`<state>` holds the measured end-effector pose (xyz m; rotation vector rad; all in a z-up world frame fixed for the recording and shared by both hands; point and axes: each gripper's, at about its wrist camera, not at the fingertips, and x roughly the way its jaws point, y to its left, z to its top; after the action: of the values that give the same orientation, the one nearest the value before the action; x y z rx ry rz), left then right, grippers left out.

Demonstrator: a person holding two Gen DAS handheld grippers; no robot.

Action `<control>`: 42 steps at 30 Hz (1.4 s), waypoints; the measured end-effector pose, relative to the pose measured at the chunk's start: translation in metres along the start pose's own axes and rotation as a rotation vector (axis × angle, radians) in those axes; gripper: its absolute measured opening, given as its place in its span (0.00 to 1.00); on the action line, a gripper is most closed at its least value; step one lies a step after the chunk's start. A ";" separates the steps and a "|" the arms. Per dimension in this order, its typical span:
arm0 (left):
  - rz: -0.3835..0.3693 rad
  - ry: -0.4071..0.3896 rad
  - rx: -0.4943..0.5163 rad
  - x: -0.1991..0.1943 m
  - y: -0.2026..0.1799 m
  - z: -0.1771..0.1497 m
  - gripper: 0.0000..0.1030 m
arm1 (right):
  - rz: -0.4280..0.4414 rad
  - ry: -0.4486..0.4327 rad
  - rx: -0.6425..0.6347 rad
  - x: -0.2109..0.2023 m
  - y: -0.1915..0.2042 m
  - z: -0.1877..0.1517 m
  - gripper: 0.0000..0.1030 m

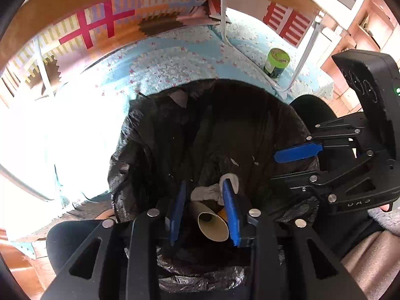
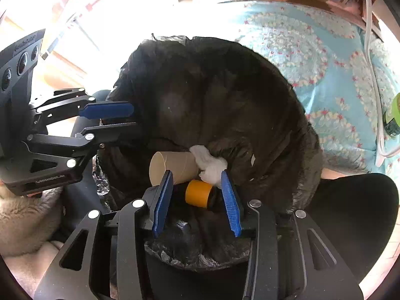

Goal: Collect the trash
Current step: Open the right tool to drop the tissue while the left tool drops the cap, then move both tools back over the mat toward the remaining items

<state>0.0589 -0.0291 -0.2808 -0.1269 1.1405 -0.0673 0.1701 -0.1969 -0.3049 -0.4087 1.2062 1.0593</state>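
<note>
over the mouth of the black bin bag (image 2: 225,87), both grippers point steeply down. left gripper (image 1: 206,212): jaws spread, blue pads apart, nothing pinched. below and between them in the left wrist view lie a beige paper cup (image 1: 212,227), open end toward the camera, and a crumpled white tissue (image 1: 208,192) just beyond it; the tissue shows against the right-hand pad, but contact cannot be confirmed. right gripper (image 2: 197,200): jaws spread, no pad pressing on anything. in the right wrist view the paper cup (image 2: 172,167) lies on its side inside the bag, its rim just above the left-hand pad; the tissue (image 2: 210,165) touches the cup's far end; an orange cylinder (image 2: 198,192) lies beneath both, between the pads but deeper in the bag. all three items rest on the bag's lining, inside the bin. a green can (image 1: 276,62) stands well apart on the light blue patterned cloth (image 1: 175,62), beside a white tubular leg (image 1: 303,57).
</note>
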 end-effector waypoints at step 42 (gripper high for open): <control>0.077 -0.454 0.160 -0.177 -0.006 0.071 0.64 | -0.098 -0.408 -0.210 -0.173 0.043 0.055 0.39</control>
<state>0.0499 -0.0094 -0.0917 0.0438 0.6823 -0.0571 0.1680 -0.2112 -0.1190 -0.3864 0.7099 1.1232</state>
